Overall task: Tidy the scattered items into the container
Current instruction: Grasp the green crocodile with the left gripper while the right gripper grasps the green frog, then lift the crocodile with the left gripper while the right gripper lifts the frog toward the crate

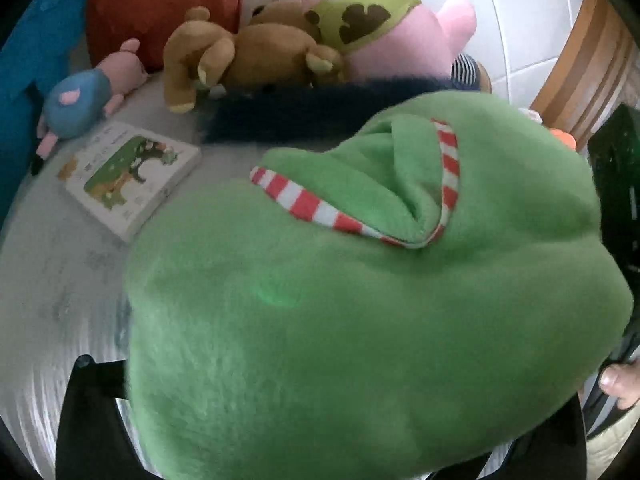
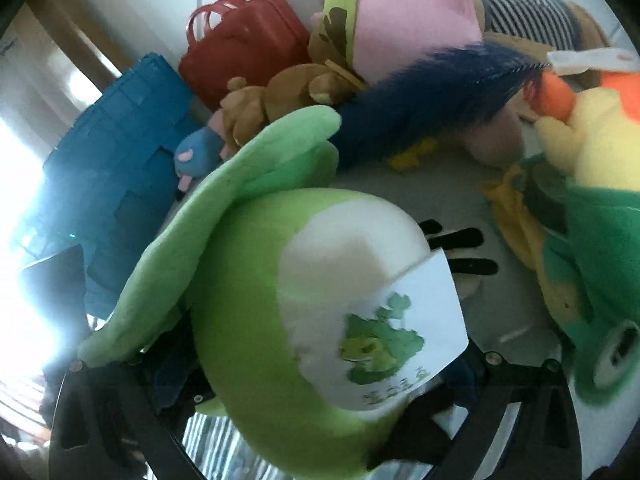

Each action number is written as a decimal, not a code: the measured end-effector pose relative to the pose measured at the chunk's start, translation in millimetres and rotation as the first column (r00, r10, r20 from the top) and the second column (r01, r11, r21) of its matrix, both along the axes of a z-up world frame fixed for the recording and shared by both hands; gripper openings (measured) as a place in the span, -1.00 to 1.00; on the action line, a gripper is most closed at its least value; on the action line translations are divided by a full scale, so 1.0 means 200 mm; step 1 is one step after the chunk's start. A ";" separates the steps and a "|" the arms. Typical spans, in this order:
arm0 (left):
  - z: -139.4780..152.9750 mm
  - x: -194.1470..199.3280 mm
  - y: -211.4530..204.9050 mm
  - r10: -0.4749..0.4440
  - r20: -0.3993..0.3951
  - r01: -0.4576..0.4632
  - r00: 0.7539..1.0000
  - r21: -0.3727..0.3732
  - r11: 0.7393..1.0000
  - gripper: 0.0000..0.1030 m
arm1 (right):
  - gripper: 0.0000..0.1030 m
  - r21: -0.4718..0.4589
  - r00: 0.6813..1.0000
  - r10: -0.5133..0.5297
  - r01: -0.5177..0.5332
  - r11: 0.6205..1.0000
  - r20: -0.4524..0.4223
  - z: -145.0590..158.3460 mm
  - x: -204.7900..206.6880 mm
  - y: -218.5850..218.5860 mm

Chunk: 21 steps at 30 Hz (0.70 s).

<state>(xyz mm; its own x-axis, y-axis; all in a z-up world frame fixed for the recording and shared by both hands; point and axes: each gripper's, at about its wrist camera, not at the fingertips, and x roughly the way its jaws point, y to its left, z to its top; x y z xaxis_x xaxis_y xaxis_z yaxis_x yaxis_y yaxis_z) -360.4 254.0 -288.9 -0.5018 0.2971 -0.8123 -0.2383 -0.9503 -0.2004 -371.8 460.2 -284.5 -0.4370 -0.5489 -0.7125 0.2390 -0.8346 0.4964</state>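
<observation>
A big green plush (image 1: pixel 360 320) with red-and-white striped trim fills the left wrist view and lies between the fingers of my left gripper (image 1: pixel 328 380). The left finger (image 1: pixel 88 396) stands just beside the plush; the other finger is hidden behind it. In the right wrist view, a green frog plush (image 2: pixel 256 320) with a white belly and a paper tag (image 2: pixel 404 320) sits between the wide-spread fingers of my right gripper (image 2: pixel 316 364), with gaps on both sides. The blue woven basket (image 2: pixel 116 168) stands at the left, and its edge (image 1: pixel 24 64) also shows in the left wrist view.
On the grey surface lie a brown bear (image 1: pixel 240 56), a pink star plush (image 1: pixel 400 32), a small blue-and-pink pig (image 1: pixel 80 100), a picture book (image 1: pixel 128 176), dark blue fur (image 2: pixel 420 96) and a yellow-orange plush (image 2: pixel 592 128). A red bag (image 2: pixel 244 48) stands behind. A thumb (image 1: pixel 616 384) shows at right.
</observation>
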 end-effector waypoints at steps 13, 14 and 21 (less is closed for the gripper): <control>0.35 0.15 0.01 0.004 -0.189 -0.011 0.982 -0.036 0.999 0.55 | 0.65 -0.072 0.982 0.029 -0.042 0.997 -0.184 0.30 0.15 -0.07; 0.41 0.17 0.01 0.004 -0.210 -0.011 0.978 -0.035 0.999 0.55 | 0.65 -0.075 0.978 0.028 -0.044 0.996 -0.205 0.35 0.17 -0.07; 0.83 0.33 -0.10 0.044 -0.342 -0.062 0.939 -0.041 0.997 0.55 | 0.65 -0.087 0.939 0.055 -0.090 0.992 -0.339 0.76 0.29 -0.18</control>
